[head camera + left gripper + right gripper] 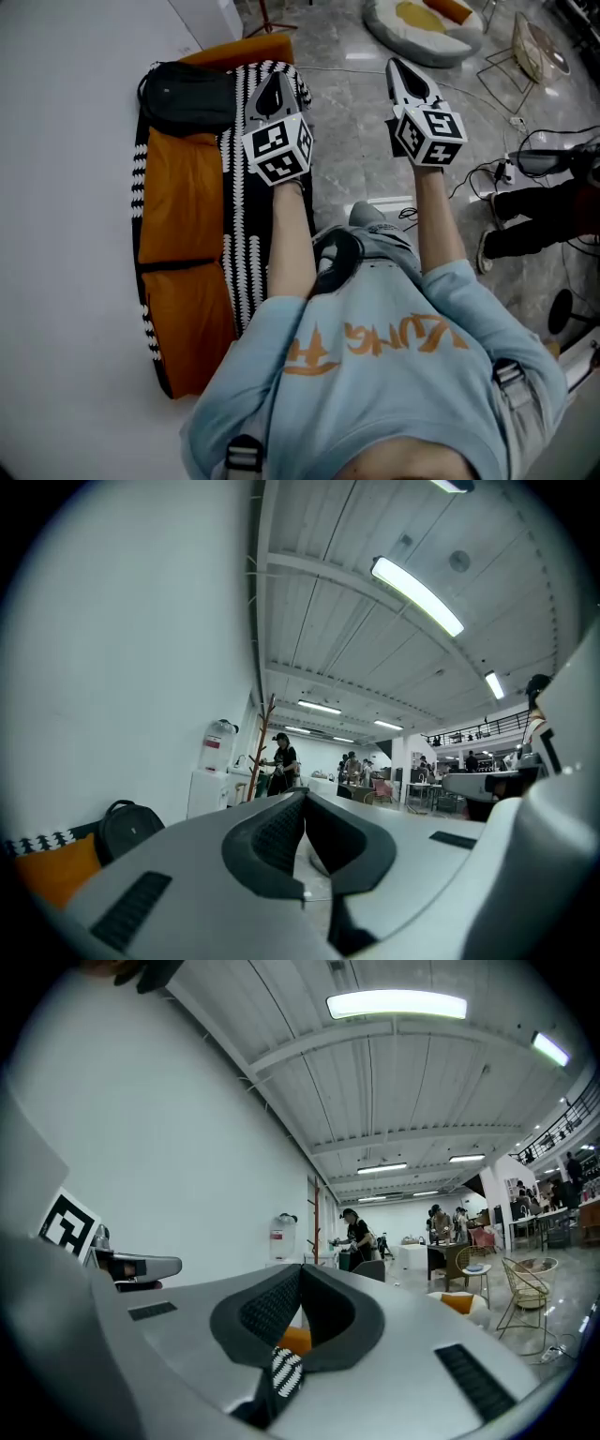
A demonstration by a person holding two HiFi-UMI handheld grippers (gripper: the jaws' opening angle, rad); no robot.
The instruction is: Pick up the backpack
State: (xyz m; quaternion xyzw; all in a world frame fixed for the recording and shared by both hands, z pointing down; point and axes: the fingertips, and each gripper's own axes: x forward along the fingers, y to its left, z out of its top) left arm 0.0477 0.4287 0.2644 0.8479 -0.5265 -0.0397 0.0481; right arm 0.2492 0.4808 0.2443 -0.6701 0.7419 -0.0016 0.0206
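The black backpack [187, 94] sits at the far end of an orange sofa [183, 225] with a black-and-white zigzag throw, against the white wall. In the left gripper view the backpack [127, 827] shows low at the left, beside an orange cushion [52, 878]. My left gripper [274, 84] is held level over the sofa's front edge, just right of the backpack and apart from it; its jaws [302, 799] are shut and hold nothing. My right gripper [401, 70] hovers over the floor further right, also shut and empty [300, 1274].
A round white floor cushion with a yellow pillow [422, 28] lies ahead on the stone floor, with a wire chair [530, 47] beside it. Cables [487, 173] and a person's legs [539, 220] are at the right. A water dispenser [216, 761] and coat stand [262, 747] stand beyond the sofa.
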